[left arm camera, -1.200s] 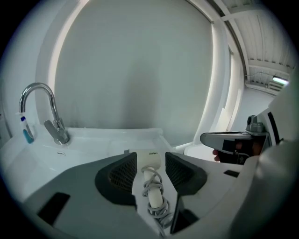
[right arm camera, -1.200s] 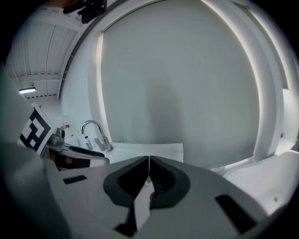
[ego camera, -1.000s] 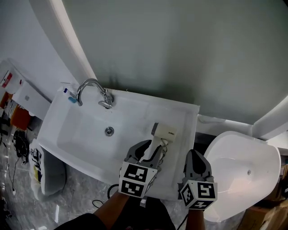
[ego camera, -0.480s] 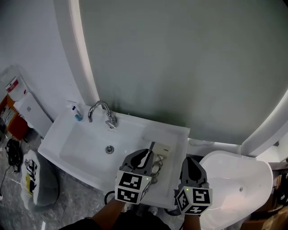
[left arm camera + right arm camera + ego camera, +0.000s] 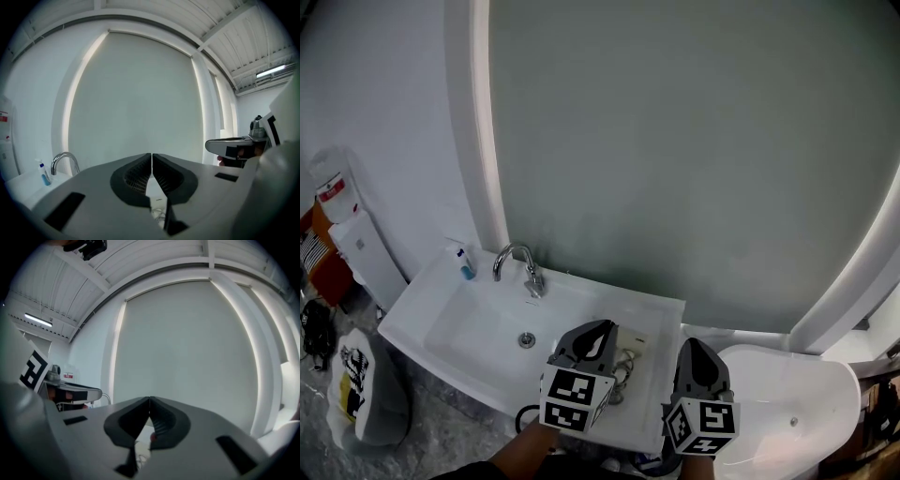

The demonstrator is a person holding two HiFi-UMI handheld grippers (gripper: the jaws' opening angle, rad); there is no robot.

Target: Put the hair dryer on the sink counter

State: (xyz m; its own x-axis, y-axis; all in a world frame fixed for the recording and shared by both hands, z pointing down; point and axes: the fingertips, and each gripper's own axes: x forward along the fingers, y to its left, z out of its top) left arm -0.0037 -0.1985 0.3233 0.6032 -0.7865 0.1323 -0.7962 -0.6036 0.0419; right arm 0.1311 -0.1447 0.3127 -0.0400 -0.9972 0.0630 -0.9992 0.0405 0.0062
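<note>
The cream hair dryer [image 5: 635, 339] lies with its coiled cord on the white sink counter [image 5: 661, 380], right of the basin [image 5: 478, 328], partly hidden behind my left gripper. My left gripper [image 5: 603, 326] hovers above it, apart from it. Its jaws have just been closing and now meet with nothing between them [image 5: 152, 155]. A sliver of the dryer [image 5: 157, 206] shows beneath them in the left gripper view. My right gripper [image 5: 694, 344] hangs beside the counter's right end, shut and empty [image 5: 149, 399]. Both point roughly level at the big mirror [image 5: 694, 141].
A chrome faucet [image 5: 517, 258] and a small blue-capped bottle [image 5: 464, 262] stand at the back of the counter. A white fixture [image 5: 792, 412] sits to the right. Bags [image 5: 356, 398] lie on the floor at the left, near a white box [image 5: 361, 248].
Both grippers have risen away from the counter, and the left jaws have closed empty. The hair dryer stays lying on the counter. The head view has tilted up toward the mirror.
</note>
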